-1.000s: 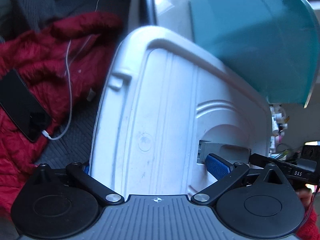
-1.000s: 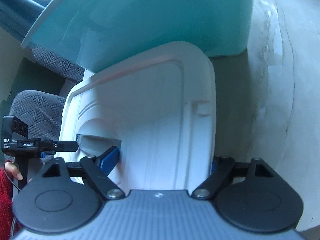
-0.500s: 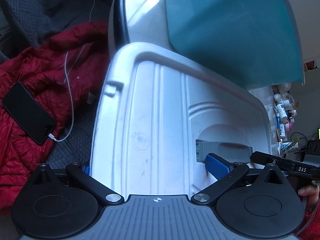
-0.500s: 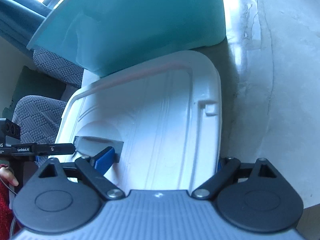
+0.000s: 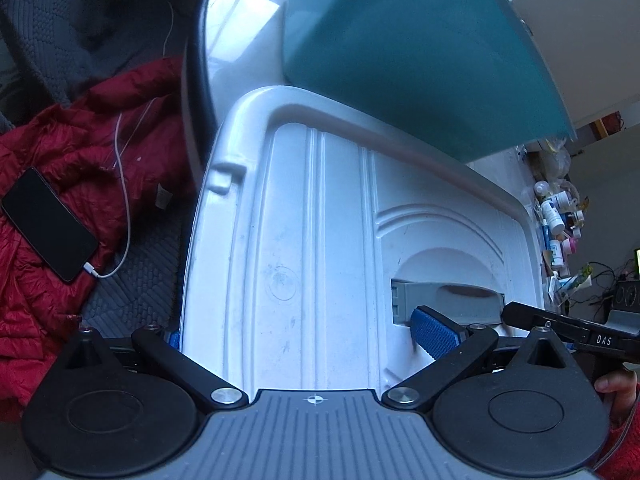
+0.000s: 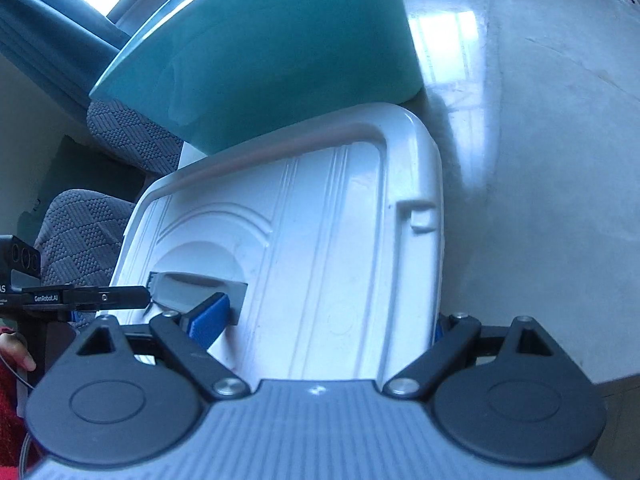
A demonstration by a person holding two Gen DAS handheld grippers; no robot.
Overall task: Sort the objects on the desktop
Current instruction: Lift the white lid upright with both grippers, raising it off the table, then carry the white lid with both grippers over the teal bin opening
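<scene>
A white plastic storage-box lid (image 5: 304, 248) with ribs and a grey latch handle (image 5: 444, 300) fills the left wrist view. My left gripper (image 5: 296, 336) is shut on the lid's near left part, one blue pad (image 5: 434, 334) by the handle, the other under the lid's left edge. The lid also fills the right wrist view (image 6: 328, 248). My right gripper (image 6: 320, 324) is shut on its right part, one pad (image 6: 208, 318) by the handle (image 6: 200, 286). A teal tub (image 5: 408, 52) stands just behind the lid, and shows in the right wrist view (image 6: 264, 52).
A red jacket (image 5: 60, 208) with a black phone (image 5: 48, 224) on a white cable lies on a grey seat at the left. Bottles and clutter (image 5: 560, 216) crowd the far right. A pale glossy tabletop (image 6: 540, 160) lies beside the lid and tub.
Both grippers have pulled back with the lid, away from the teal tub. More of the tabletop and the cluttered area has come into view.
</scene>
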